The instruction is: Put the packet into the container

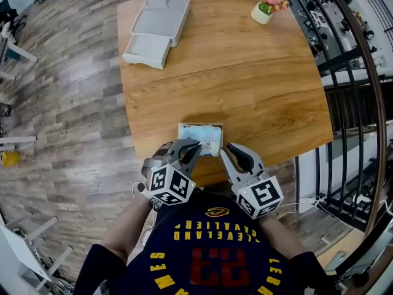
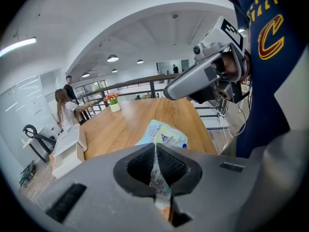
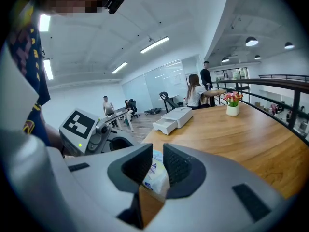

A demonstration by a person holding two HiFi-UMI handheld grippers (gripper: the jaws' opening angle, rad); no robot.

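While the left gripper [image 2: 155,151] had its jaws squeezed shut on the near edge of the packet [image 1: 202,137], the right gripper [image 3: 157,158] kept its jaws a little apart, with the packet showing in the gap. The packet lay at the near edge of the table [image 1: 245,85], well apart from the container [image 1: 158,24].

A wooden table [image 1: 245,85] stands on a grey-brown plank floor [image 1: 67,103] that spreads out from the table's left side. A black metal railing [image 1: 353,97] runs along the table's right side. Above the table, a white vaulted ceiling [image 2: 145,28] carries round lamps [image 2: 113,58] and strip lights [image 3: 154,44], with glass partitions [image 3: 159,81] beyond the table's far end.
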